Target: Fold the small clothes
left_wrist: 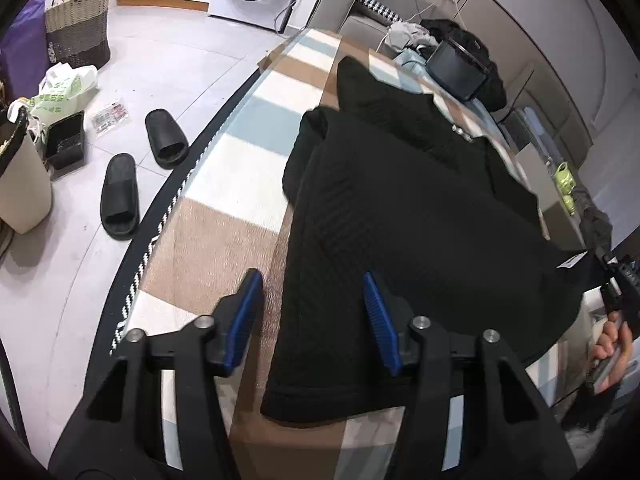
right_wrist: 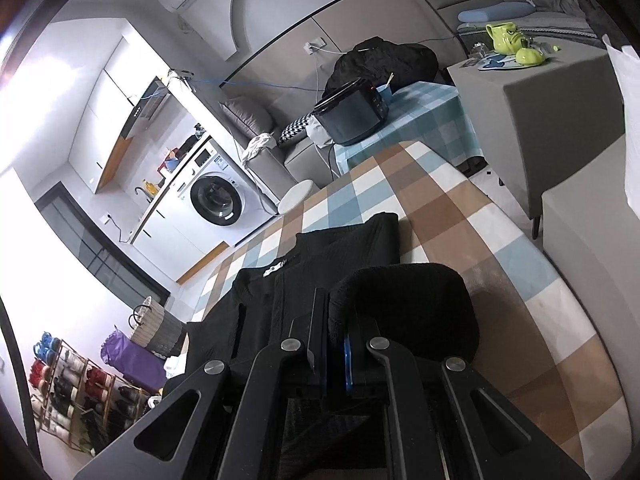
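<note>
While the checked tablecloth [left_wrist: 224, 216] is carrying the whole job, a black ribbed garment [left_wrist: 400, 216] is lying across its middle, one long side already looking turned in over the body (a judgement from the doubled edge). More folding is probably still waiting, since the piece is staying long and uneven. Over its near hem the left gripper [left_wrist: 314, 316] is hanging with jaws apart, nothing pressed between the blue pads. Meanwhile the right gripper [right_wrist: 334, 344] is pinching a raised flap of the same black cloth.
</note>
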The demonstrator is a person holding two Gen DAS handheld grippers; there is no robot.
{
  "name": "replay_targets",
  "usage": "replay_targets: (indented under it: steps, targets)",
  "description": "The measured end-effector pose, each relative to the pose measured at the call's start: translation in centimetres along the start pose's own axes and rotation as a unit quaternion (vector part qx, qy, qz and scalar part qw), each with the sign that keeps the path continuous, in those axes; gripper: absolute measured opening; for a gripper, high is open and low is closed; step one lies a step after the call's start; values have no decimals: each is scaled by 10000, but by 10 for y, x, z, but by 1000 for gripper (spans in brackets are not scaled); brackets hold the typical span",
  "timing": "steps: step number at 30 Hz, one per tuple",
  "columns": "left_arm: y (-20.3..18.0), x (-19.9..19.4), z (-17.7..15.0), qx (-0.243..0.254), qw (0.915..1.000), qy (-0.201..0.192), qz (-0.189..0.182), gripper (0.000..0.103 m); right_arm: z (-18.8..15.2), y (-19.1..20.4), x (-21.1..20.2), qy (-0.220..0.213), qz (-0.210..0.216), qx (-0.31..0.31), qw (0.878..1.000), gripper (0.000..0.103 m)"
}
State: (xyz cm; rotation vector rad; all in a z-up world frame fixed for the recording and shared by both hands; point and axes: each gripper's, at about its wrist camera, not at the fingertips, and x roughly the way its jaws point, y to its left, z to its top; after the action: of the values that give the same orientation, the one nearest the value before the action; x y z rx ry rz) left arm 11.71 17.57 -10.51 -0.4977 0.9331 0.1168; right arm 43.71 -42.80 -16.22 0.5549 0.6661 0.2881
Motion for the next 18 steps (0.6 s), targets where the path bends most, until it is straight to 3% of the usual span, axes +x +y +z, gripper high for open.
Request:
replay_targets:
  steps: [2,4,9,18]
  targets:
    - [-3,4,-5,65,9999,-50,-75,10,-1,-1,0,4,-16,9,10000,5]
    - [-8,2,-6,141,9996,-233,-66,4,-2,-1,-1,1,-18,13,10000,5]
    - [-20,-19,16,193,9967,-765,-188,3,-1,-1,-2,-31,-35,-47,10000,5]
    - [-53,-43,111,505,9849,-1614,-366,3,31,9,1,-489,-1,7,9988,5]
